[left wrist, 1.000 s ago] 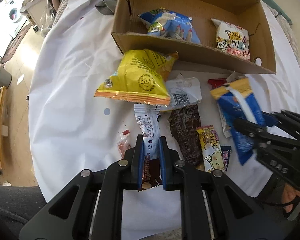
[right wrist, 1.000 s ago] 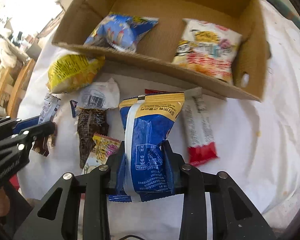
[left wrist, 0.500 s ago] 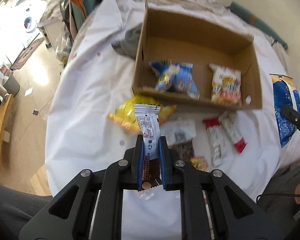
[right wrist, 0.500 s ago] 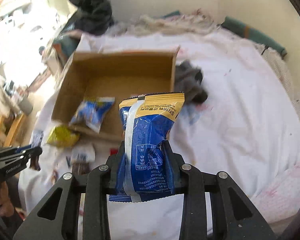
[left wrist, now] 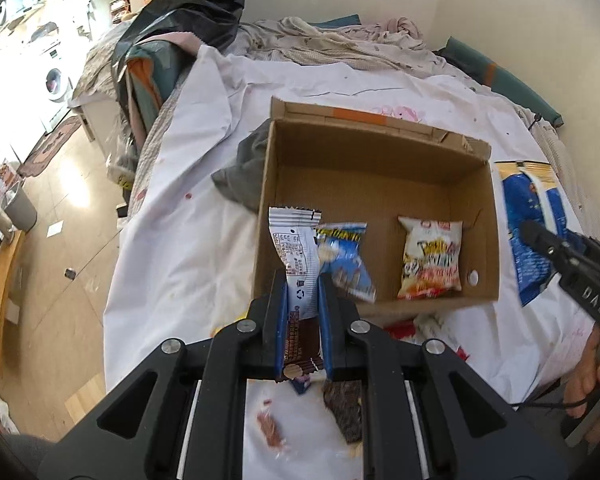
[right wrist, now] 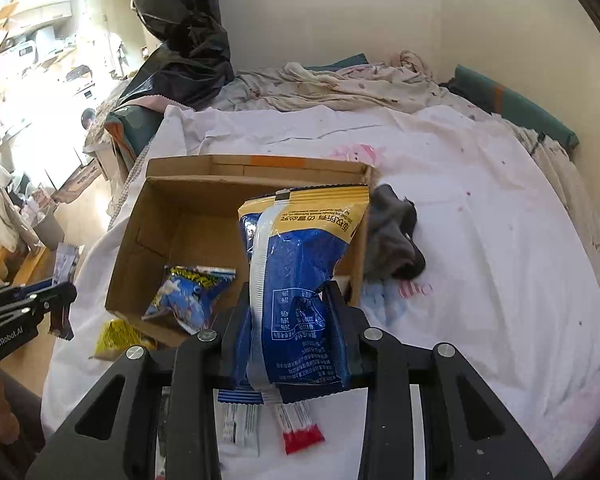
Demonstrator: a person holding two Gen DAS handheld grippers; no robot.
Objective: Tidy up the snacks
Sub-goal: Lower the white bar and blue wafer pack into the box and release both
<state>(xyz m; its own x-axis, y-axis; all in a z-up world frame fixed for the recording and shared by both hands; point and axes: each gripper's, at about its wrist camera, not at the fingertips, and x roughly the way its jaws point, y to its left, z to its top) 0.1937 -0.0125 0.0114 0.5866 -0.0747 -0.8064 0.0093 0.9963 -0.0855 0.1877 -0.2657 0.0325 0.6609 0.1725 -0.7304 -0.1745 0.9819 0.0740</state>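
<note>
Brown cardboard box (left wrist: pixel 380 184) lies ahead of and below both claws. Left gripper (left wrist: pixel 303 312) pinches a white-and-brown snack bar wrapper (left wrist: pixel 296 256) upright over its near-left corner; right gripper (right wrist: pixel 290 336) pinches a blue-and-yellow snack bag (right wrist: pixel 300 264) upright at its right wall.

Matt brown corrugated card for the box (left wrist: pixel 380 152), raw-edged at the flaps, set on creased white cloth (left wrist: pixel 204 216) flecked with pink stains. Glossy crinkled plastic film on the white-and-brown bar wrapper (left wrist: pixel 298 264) and the blue-and-yellow bag (right wrist: pixel 300 280); same shiny foil on the two packets inside the box. Black matt plastic on the left gripper (left wrist: pixel 302 316) and right gripper (right wrist: pixel 294 336), with bright metal screw heads; beside the box, soft grey fabric (right wrist: pixel 392 236).
</note>
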